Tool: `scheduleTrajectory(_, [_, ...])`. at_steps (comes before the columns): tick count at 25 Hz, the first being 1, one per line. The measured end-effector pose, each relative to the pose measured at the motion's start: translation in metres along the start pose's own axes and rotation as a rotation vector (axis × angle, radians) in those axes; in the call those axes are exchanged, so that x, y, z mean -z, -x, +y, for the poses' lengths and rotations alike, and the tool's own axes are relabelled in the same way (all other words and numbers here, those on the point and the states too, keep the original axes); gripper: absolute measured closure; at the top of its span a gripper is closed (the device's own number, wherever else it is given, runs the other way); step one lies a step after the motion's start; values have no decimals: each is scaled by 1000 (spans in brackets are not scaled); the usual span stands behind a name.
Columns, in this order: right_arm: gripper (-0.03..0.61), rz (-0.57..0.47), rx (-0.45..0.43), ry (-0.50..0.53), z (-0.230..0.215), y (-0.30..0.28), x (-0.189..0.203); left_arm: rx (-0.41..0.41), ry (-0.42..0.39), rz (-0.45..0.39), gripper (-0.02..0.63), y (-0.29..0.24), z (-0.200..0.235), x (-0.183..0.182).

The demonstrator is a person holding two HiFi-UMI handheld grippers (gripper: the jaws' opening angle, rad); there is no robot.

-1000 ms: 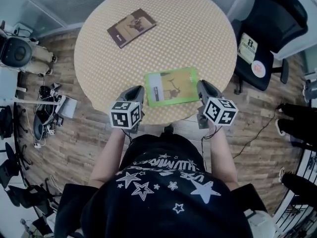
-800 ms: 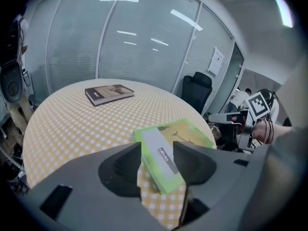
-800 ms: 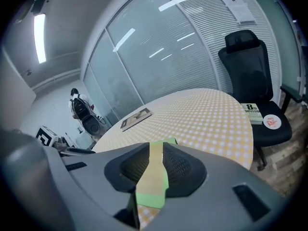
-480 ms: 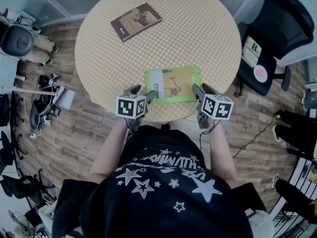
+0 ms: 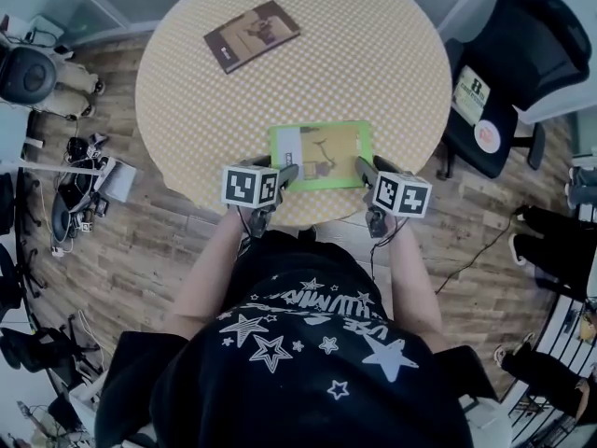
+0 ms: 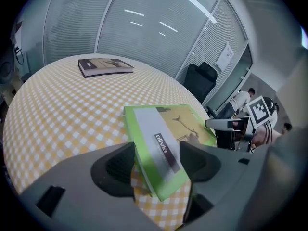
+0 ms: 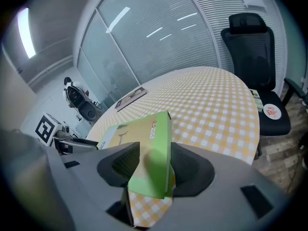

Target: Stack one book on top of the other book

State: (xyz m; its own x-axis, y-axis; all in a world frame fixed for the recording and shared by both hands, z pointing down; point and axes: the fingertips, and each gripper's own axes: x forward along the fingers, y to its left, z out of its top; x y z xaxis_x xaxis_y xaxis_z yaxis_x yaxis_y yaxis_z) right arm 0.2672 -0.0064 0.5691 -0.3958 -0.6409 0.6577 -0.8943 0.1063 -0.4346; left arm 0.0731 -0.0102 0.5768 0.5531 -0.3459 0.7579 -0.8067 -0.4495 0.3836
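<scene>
Green book (image 5: 326,152), grey strip, flat | left claw (image 6: 155,163), right claw (image 7: 155,165): just opened, straddling its near corners

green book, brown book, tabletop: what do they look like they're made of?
Green book: paper or card cover, smooth, perhaps lightly coated, going by its thin flat edges and printed title strip. Brown book: likely a paperback with a printed, matte-looking cover, but it is too far off to be sure. Tabletop: yellow-and-white checked covering, probably cloth or vinyl. No weave can be made out.
</scene>
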Motion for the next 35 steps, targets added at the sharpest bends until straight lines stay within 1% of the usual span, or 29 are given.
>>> scheduleTrajectory(4, [379, 46, -32, 8, 2, -4, 7, -16, 21, 6, 318, -5, 0, 0])
scheduleTrajectory(6, [379, 58, -37, 13, 4, -6, 12, -30, 31, -1, 335, -6, 2, 1])
scheduleTrajectory(12, [379, 26, -14, 20, 3, -5, 11, -38, 49, -28, 353, -5, 2, 1])
scheduleTrajectory(14, [379, 24, -8, 25, 3, -3, 12, -30, 64, -25, 371, -3, 0, 4])
scheduleTrajectory(16, [380, 6, -9, 35, 5, 1, 10, -30, 81, -36, 376, 1, -2, 5])
scheduleTrajectory(21, [380, -70, -32, 74, 21, 17, -13, -67, 68, -159, 380, 33, -12, -8])
scheduleTrajectory(26, [382, -130, -79, 115, 62, 25, -44, -97, 55, -264, 387, 79, -4, -28])
scheduleTrajectory(31, [385, -183, -108, 138, 102, 16, -73, -112, 39, -330, 388, 112, 23, -53])
scheduleTrajectory(35, [387, -205, -112, 158, 128, 1, -89, -109, 51, -351, 393, 128, 46, -63])
